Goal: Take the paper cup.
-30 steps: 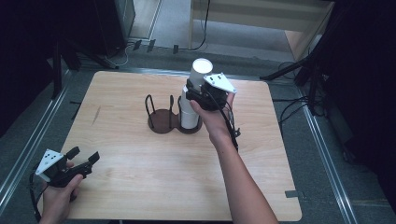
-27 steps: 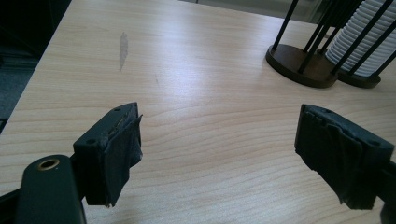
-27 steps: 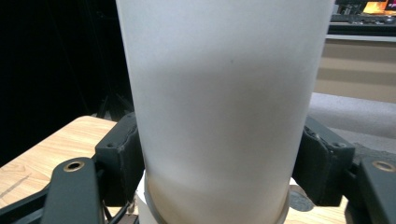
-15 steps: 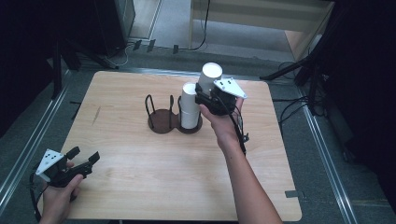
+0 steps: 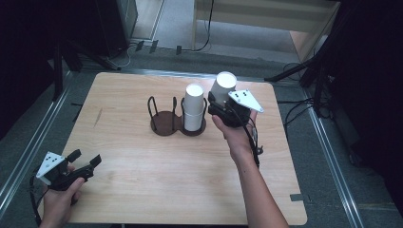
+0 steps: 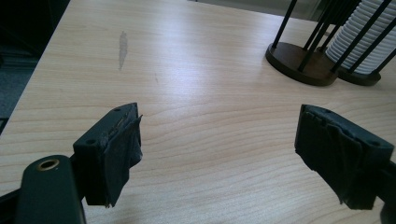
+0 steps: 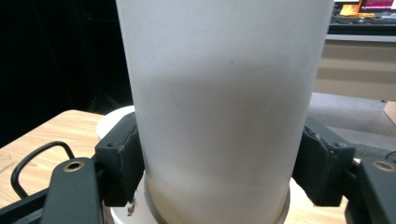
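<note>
The right gripper (image 5: 219,100) is clamped on a white paper cup (image 5: 223,85), turned upside down, with both black pads pressed against its sides. In the right gripper view the cup (image 7: 219,107) stands upright between the jaws, its wider rim at the bottom. The cup hangs in the air just to the right of a stack of white paper cups (image 5: 194,108), apart from it as far as the high view shows.

That stack sits in the right ring of a dark brown two-ring cup holder with thin black wire posts (image 5: 164,122), near the middle of the pale wooden worktop (image 5: 142,171). The holder's left ring has no cups in it.

The left gripper (image 5: 87,164) rests low at the near left corner of the worktop, well apart from the holder. Its jaws stand apart with nothing between them; in the left gripper view bare wood shows between the two pads (image 6: 119,149).
</note>
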